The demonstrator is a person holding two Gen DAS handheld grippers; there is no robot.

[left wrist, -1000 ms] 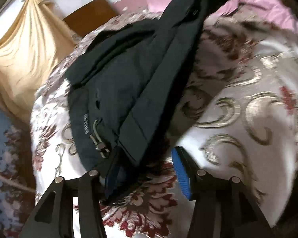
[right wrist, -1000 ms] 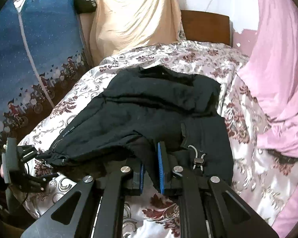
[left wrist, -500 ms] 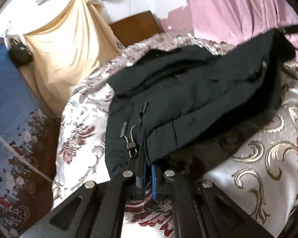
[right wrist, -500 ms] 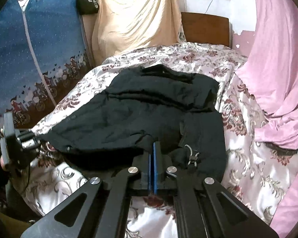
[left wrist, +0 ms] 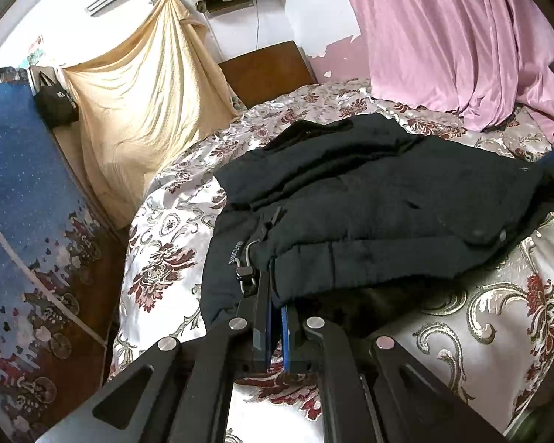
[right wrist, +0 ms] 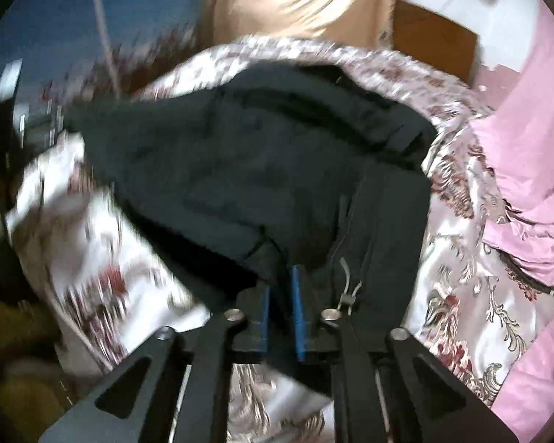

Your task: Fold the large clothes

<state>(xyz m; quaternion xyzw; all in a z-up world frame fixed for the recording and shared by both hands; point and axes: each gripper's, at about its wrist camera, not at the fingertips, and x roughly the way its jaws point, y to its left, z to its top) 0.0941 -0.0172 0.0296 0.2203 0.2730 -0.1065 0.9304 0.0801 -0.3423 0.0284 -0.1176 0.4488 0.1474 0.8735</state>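
Observation:
A large black jacket (left wrist: 369, 199) lies folded over on a bed with a floral satin cover (left wrist: 498, 317). My left gripper (left wrist: 275, 312) is shut on the jacket's near hem, beside a drawcord toggle (left wrist: 245, 275). In the right wrist view, which is blurred, the jacket (right wrist: 240, 170) is stretched across the bed. My right gripper (right wrist: 280, 295) is shut on a bunched fold of its near edge, with a cord toggle (right wrist: 347, 297) just right of the fingers. The left gripper shows at the far left in the right wrist view (right wrist: 11, 118), at the jacket's other end.
A pink curtain (left wrist: 461, 37) hangs on the right and spills onto the bed. A beige cloth (left wrist: 147, 85) hangs at the back left beside a wooden headboard (left wrist: 269, 70). A blue patterned wall panel (left wrist: 14, 203) and a black bag (left wrist: 55, 103) stand on the left.
My left gripper closed on the jacket's hem and swung to level out. My right gripper closed on the jacket's edge and is now moving fast, pulling the fabric; its view has tilted and blurred.

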